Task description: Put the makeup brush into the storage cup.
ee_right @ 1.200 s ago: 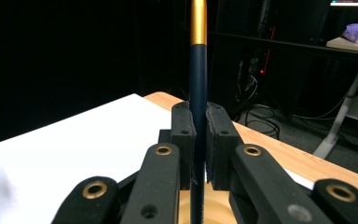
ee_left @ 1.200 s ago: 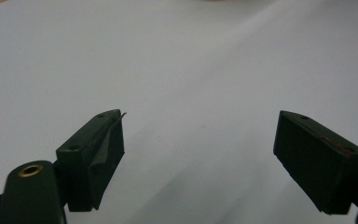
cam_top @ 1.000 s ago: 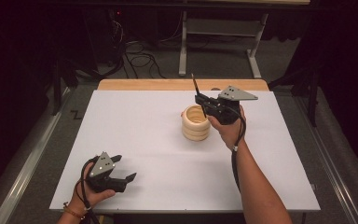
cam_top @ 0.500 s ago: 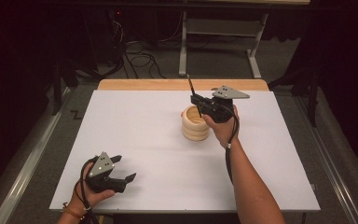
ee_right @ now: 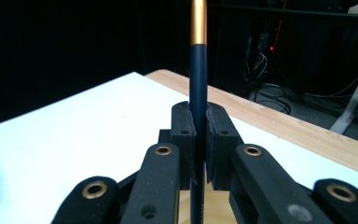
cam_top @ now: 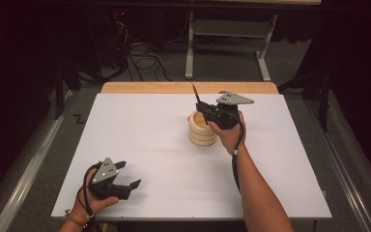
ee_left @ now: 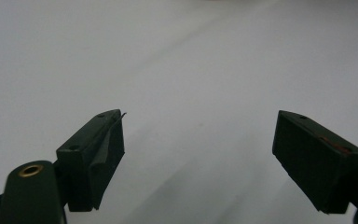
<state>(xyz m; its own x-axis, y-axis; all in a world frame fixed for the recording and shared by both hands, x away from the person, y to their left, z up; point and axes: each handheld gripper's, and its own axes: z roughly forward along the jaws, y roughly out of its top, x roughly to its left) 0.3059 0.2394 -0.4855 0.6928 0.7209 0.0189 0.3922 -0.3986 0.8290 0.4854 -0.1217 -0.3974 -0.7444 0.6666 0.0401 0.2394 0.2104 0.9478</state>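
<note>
R gripper (ee_right: pixel 199 140) view: gold-tipped pen (ee_right: pixel 198 70) clamped; high view: wooden holder (cam_top: pixel 202 131) beneath

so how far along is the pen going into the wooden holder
Done: the right gripper has its jaws shut on the dark pen, held upright.
In hand: it holds the pen over the round wooden holder on the white table, lower end at the opening; how deep it sits is unclear.
Left: lowering and releasing. The left gripper rests open near the front edge.
</note>
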